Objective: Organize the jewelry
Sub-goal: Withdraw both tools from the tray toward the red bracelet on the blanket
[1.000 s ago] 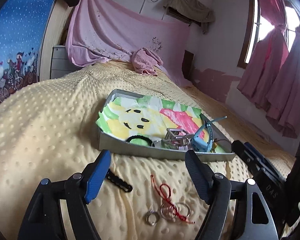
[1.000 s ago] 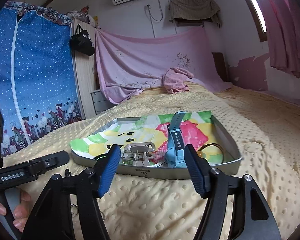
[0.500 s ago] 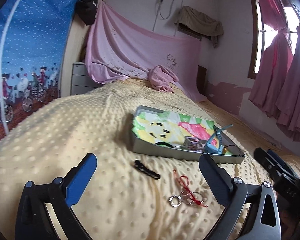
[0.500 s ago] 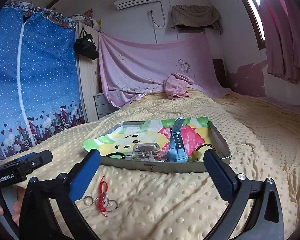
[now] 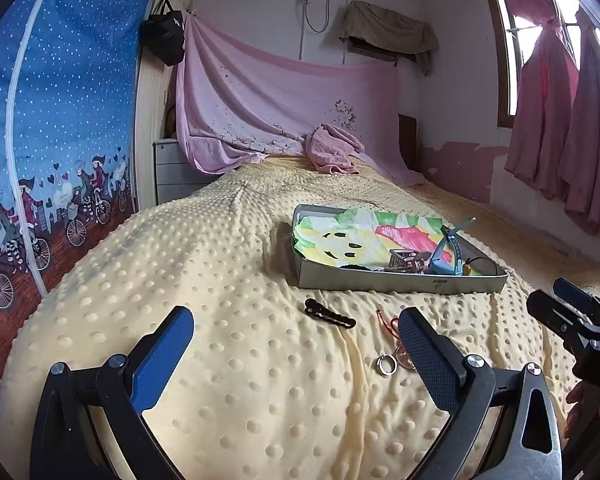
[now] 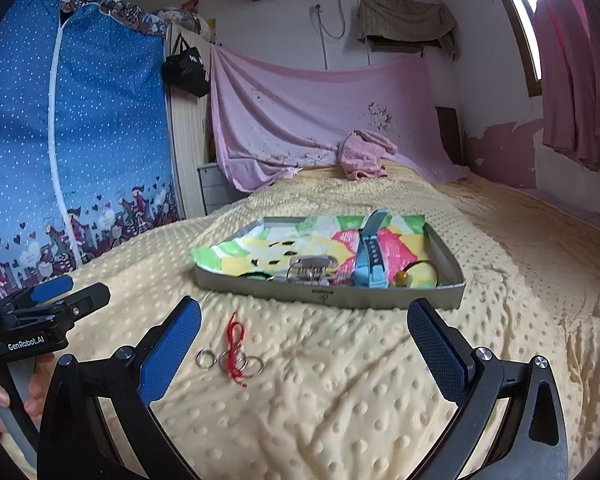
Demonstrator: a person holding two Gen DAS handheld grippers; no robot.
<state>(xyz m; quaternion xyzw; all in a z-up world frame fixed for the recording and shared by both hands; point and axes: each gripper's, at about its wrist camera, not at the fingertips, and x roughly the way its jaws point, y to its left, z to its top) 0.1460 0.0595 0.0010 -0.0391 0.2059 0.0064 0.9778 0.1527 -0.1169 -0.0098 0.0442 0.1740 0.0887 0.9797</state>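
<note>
Both grippers, left [image 5: 296,344] and right [image 6: 304,340], are spread, empty; the red-corded rings [image 6: 236,356], apparently linked, are best pinched by the cord.

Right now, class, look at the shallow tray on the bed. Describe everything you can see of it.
The tray is a shallow, grey, rectangular box that looks like card, with low walls and small print on its near wall. It sits flat on the bumpy yellow blanket. A bright cartoon-print paper lines it and overhangs its left edge. Inside lie a blue watch, a metal clasp piece and small items. Neither gripper touches it.
</note>
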